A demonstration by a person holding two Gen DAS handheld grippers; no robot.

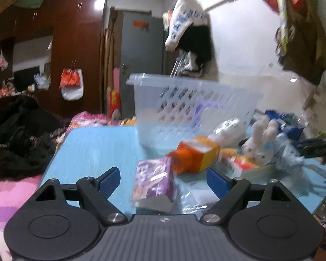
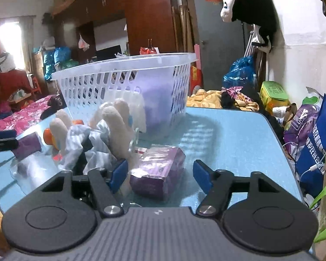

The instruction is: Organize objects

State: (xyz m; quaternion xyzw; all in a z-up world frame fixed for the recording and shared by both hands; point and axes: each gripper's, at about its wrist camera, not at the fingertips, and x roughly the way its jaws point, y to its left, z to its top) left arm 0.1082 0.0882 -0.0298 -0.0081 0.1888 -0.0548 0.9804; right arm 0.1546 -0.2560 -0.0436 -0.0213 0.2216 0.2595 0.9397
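My left gripper (image 1: 163, 180) is open, its blue pads on either side of a purple tissue pack (image 1: 154, 182) lying on the blue table (image 1: 93, 152). Behind it lie an orange box (image 1: 195, 156) and a white plush rabbit (image 1: 260, 141). My right gripper (image 2: 160, 175) is open around a second purple tissue pack (image 2: 157, 170); the rabbit (image 2: 115, 126) stands just left of it. A white slotted laundry basket (image 1: 184, 106) (image 2: 123, 87) stands at the table's far side.
Clear plastic wrap (image 1: 193, 198) lies on the table by the left gripper. Bags (image 2: 315, 134) crowd the table's right edge. A bed with pink bedding and dark clothes (image 1: 21, 143) lies left of the table. The left gripper's tip (image 2: 2, 141) shows at the right wrist view's left edge.
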